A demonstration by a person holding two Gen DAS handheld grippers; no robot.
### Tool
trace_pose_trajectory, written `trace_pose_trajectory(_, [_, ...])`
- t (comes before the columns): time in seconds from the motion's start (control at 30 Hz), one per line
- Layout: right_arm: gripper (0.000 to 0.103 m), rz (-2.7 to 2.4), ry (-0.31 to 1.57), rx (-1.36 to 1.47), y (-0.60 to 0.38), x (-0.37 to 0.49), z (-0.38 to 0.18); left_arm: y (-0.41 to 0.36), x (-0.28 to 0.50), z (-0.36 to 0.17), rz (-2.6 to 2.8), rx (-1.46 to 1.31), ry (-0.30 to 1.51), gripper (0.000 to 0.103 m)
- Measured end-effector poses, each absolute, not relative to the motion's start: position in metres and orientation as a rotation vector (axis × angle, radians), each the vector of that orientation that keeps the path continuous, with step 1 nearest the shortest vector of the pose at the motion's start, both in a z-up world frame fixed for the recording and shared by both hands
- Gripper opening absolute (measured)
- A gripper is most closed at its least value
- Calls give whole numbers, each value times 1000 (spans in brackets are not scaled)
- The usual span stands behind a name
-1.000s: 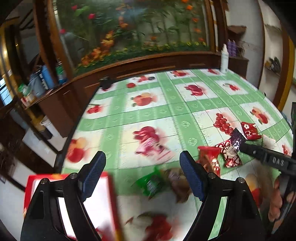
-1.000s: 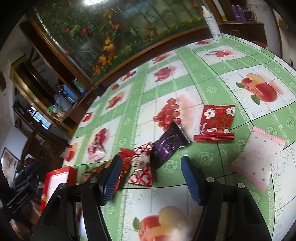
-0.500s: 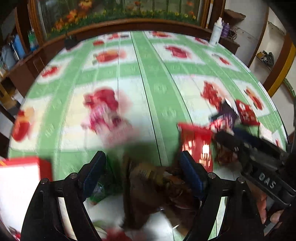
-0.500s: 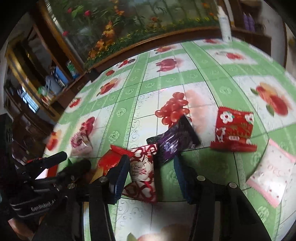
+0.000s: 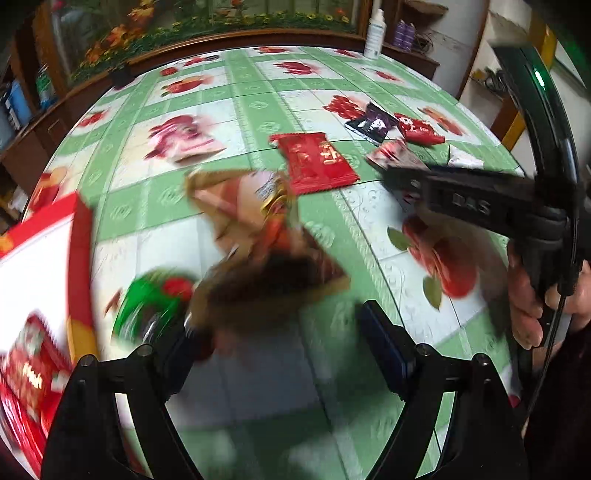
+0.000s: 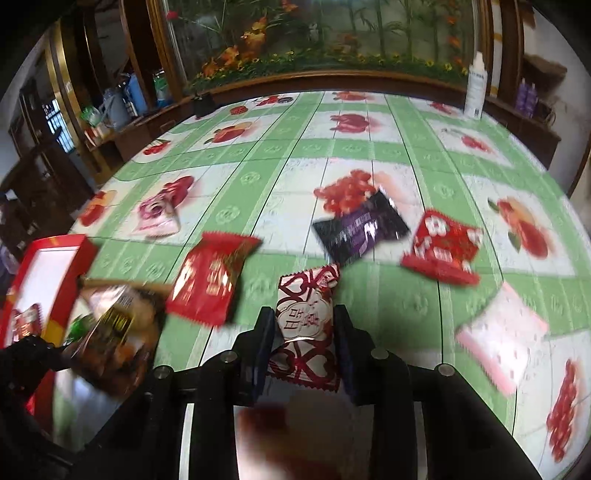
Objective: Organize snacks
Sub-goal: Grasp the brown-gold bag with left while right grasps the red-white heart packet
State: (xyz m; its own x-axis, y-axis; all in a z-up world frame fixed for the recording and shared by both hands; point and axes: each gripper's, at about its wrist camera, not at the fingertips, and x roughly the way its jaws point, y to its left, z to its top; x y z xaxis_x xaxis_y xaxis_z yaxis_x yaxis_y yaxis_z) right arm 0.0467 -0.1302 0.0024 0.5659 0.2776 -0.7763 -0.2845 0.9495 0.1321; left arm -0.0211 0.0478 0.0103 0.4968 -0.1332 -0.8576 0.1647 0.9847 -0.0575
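Green and white squares with fruit pictures cover the tablecloth (image 6: pixel 258 206), and a big painting of flowers (image 6: pixel 314 33) hangs on the wall behind the table. Far to the left lies a red box (image 6: pixel 55 258) with a white inside, and one red snack pack (image 5: pixel 29 369) lies in it. Next to the box is a green pack (image 5: pixel 147 299), all blurry. The left gripper (image 5: pixel 280 343) hangs over a brown snack bag (image 5: pixel 266 258), with its jaws spread wide and not pressing on the bag. A pink and white pack (image 6: pixel 157 218) lies farther back on the cloth. Then comes a red pack with gold letters (image 6: pixel 210 280), flat on the cloth. In the middle, the right gripper (image 6: pixel 304 336) has its jaws closing on a white pack with red hearts (image 6: pixel 306 321), and both pads touch its sides. Behind it lies a dark purple pack (image 6: pixel 362 229). To the right of that is a red pack with white flowers (image 6: pixel 443 251). Nearest the right edge lies a pale pink pack (image 6: pixel 502 339). A white bottle (image 6: pixel 476 88) stands far back on the right.
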Motion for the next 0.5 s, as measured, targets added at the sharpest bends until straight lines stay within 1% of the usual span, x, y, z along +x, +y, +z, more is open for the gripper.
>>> trace_pose_trajectory(0.17, [33, 365, 946, 11, -134, 42, 6, 68, -30, 47, -136, 0, 925, 83])
trace_pose_trajectory(0.23, [33, 366, 951, 21, -139, 43, 9, 70, -26, 51, -117, 2, 917, 84])
trace_pose_trajectory(0.33, [35, 368, 923, 71, -154, 43, 18, 71, -11, 42, -94, -25, 952, 83])
trace_pose_trajectory(0.4, [38, 364, 907, 103, -165, 42, 22, 71, -2, 30, -80, -45, 994, 83])
trace_pose_trajectory(0.5, [39, 368, 897, 174, -183, 44, 26, 67, 7, 20, -83, -67, 1019, 83])
